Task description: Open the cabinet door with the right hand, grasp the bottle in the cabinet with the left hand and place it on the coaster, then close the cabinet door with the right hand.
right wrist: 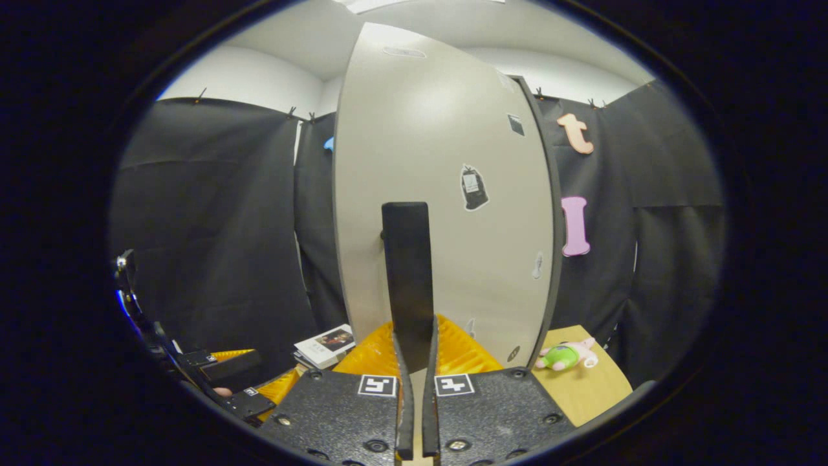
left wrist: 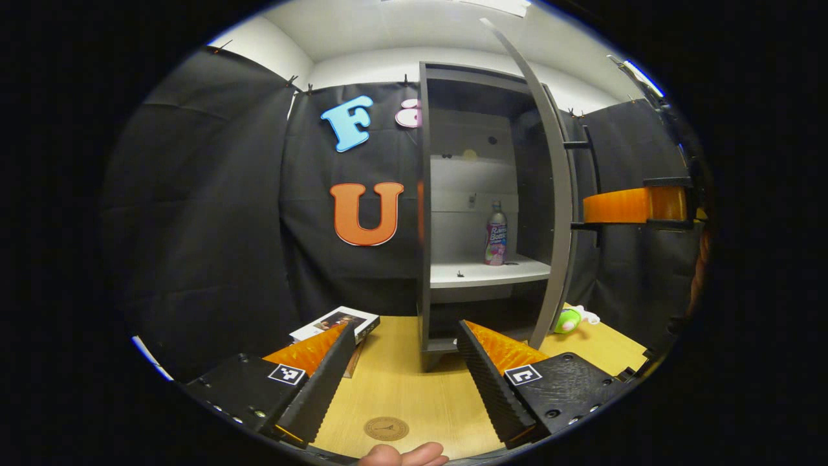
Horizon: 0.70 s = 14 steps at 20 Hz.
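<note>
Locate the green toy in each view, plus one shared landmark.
Left gripper view: green toy right of centre, on the table just right of the open door.
Right gripper view: green toy lower right, on the table right of the door.
Shared landmark: book on the table, left of the cabinet.

**Textured black gripper bodies with square markers**

The left gripper (left wrist: pixel 406 375) has two matte black, grainy plastic finger blocks, each bearing a small white square marker with a black pattern. Round recessed screws dot the blocks near their outer edges, and the fingers' inner faces are finely ribbed. The right gripper (right wrist: pixel 414 388) is built the same way: pebbled black blocks, one black-and-white marker on each, and dark screw holes along the lower edge.
</note>
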### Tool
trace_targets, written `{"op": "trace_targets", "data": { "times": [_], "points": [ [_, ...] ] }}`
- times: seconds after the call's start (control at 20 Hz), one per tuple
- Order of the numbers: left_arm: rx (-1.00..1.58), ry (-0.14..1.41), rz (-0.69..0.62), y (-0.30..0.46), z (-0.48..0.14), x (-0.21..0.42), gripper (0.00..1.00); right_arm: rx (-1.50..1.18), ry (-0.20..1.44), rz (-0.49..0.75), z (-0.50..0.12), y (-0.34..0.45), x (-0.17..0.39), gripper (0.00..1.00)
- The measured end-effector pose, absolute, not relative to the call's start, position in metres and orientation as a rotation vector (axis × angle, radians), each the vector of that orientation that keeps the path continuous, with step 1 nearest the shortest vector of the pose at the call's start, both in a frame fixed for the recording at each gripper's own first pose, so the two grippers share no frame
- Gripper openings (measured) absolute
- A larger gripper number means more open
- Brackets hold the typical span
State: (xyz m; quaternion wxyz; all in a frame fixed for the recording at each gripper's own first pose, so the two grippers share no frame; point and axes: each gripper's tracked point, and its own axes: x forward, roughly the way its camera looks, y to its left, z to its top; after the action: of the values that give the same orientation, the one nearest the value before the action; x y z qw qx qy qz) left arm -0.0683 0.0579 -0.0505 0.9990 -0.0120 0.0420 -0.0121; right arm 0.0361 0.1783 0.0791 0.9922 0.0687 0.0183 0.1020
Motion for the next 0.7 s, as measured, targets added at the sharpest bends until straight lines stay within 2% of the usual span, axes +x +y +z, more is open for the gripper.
{"op": "trace_targets", "data": {
  "times": [0.7],
  "points": [
    [-0.009,0.061,-0.203,-0.051,-0.038,-0.034,0.96,0.106,0.033,-0.014,0.077,0.087,0.001,0.05]
  ]
}}
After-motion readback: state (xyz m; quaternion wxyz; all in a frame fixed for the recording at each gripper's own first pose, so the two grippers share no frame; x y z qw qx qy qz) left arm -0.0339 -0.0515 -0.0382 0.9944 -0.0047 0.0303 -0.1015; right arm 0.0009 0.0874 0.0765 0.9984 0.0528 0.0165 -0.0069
